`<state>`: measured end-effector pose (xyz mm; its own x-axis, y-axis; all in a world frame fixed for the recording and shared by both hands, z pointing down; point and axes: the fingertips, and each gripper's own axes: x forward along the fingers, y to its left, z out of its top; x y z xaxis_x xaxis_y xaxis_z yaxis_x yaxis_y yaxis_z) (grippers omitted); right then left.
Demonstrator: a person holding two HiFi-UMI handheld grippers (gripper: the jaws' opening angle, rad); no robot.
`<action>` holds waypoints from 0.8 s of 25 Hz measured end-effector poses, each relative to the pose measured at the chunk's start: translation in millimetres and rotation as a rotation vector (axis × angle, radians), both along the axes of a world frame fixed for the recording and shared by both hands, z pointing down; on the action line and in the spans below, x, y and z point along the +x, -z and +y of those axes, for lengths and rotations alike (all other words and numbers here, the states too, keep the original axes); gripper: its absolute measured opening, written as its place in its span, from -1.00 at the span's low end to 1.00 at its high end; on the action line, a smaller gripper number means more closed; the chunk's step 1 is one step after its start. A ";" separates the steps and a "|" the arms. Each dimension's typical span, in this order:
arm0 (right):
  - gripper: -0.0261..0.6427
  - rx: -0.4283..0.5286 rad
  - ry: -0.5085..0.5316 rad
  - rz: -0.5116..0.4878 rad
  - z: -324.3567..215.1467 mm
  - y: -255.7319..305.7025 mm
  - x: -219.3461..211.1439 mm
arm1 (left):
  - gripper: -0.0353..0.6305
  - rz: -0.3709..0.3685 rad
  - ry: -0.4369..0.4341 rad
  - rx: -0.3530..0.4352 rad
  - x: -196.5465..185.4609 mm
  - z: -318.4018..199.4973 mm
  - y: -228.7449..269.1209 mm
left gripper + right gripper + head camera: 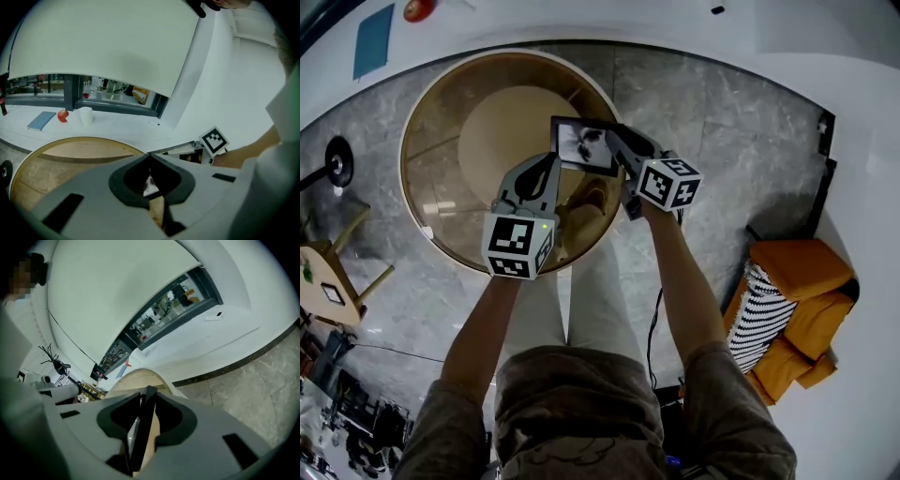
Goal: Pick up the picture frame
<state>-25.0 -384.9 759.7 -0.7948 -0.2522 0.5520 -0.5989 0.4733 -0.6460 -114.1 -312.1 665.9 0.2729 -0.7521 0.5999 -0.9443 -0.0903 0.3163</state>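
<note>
The picture frame (583, 143), black-edged with a grey photo, hangs tilted above the round wood-and-glass table (417, 112). My left gripper (555, 161) is at its lower left corner; in the left gripper view the jaws meet at their tips (150, 155), and the frame's thin edge (180, 149) runs off to the right from there. My right gripper (621, 150) holds the frame's right side. In the right gripper view the frame's dark edge (143, 425) stands upright between the pads, which are shut on it, with its tan back facing right.
An orange armchair (797, 272) with a striped cushion (764, 314) stands at the right. At the left are a small wooden stand (328, 281) and a black round base (337, 161). The curved white counter beyond carries a red apple (63, 115), a white cup (86, 116) and a blue book (41, 120).
</note>
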 end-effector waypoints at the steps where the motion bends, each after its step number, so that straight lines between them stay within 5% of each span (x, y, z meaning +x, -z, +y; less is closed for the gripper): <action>1: -0.58 0.004 -0.005 0.002 4.3 6.4 -0.6 | -0.84 0.002 0.002 -0.003 -0.4 2.8 3.0; 20: -0.68 0.165 -0.039 0.054 45.2 186.9 19.4 | -0.84 0.022 0.032 0.031 -4.8 47.1 145.3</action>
<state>-5.7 -339.7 572.8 -0.7533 -0.3730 0.5417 -0.6502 0.5464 -0.5279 -118.8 -264.9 520.6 0.2609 -0.7788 0.5704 -0.9398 -0.0699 0.3345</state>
